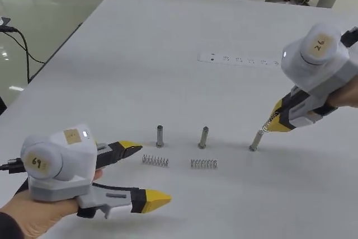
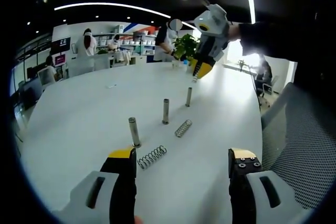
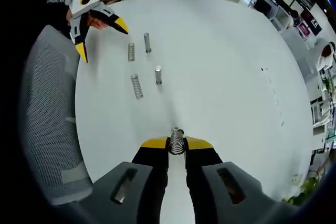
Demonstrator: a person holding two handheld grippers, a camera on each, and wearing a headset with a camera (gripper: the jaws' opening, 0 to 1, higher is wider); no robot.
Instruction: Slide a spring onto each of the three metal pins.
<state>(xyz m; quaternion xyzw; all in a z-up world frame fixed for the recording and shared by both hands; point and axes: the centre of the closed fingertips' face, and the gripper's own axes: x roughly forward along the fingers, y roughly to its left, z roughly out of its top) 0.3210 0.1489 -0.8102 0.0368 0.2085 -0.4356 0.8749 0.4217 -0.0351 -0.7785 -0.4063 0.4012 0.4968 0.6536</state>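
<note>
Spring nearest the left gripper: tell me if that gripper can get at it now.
Probably yes. The left gripper is open, and the spring lies just ahead of its jaws with nothing between.

In the right gripper view, the spring (image 3: 177,144) pinched in my right hand-held gripper (image 3: 177,141) hides the pin (image 1: 255,140) beneath its tips; whether the coils sit over that pin's top, I cannot tell.

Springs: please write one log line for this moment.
right gripper shut on spring near one pin | left gripper open | two springs on table
</note>
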